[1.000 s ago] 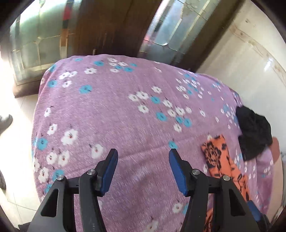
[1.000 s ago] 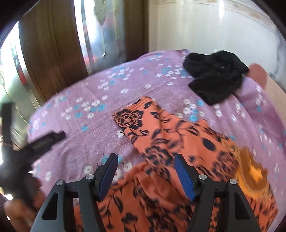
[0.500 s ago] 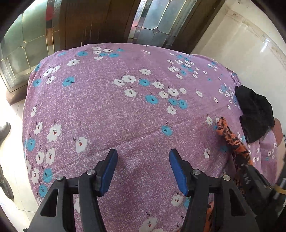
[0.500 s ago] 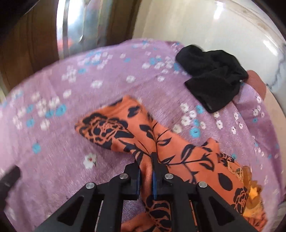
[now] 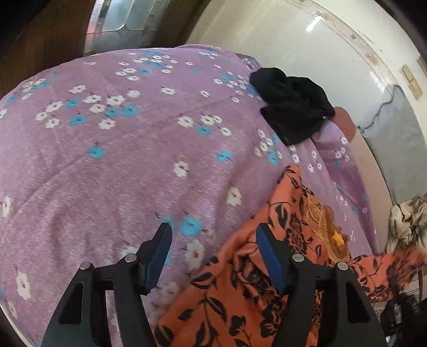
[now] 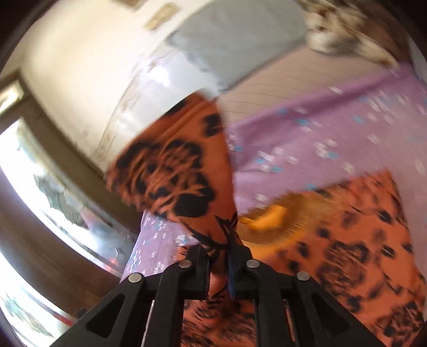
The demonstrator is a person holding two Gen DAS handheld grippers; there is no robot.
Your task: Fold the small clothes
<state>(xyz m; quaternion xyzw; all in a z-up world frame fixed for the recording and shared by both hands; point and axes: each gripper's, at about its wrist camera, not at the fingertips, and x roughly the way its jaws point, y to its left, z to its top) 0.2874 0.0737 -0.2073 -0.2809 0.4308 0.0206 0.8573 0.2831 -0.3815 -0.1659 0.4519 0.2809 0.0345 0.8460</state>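
Note:
An orange garment with a black flower print (image 5: 240, 299) lies on the purple flowered bedspread (image 5: 120, 165) at the lower right of the left wrist view. My left gripper (image 5: 213, 251) hovers over its left edge, jaws opening, with only bedspread and the cloth's edge showing beneath the gap. In the blurred right wrist view my right gripper (image 6: 220, 259) is shut on a fold of the orange garment (image 6: 170, 165), whose flap stands lifted in front of the camera. The rest of the garment (image 6: 347, 240) lies on the bedspread (image 6: 320, 128).
A black piece of clothing (image 5: 291, 106) sits in a heap near the far right edge of the bed. Beyond it runs a pale tiled wall (image 5: 307, 48). A wooden door with glass panes (image 5: 114, 24) stands behind the bed. More patterned cloth (image 5: 405, 216) lies at the right.
My right gripper closed on a fold of the orange garment, then rolled and swung sideways, lifting the flap. My left gripper shifted right, so the orange garment now lies under its right finger.

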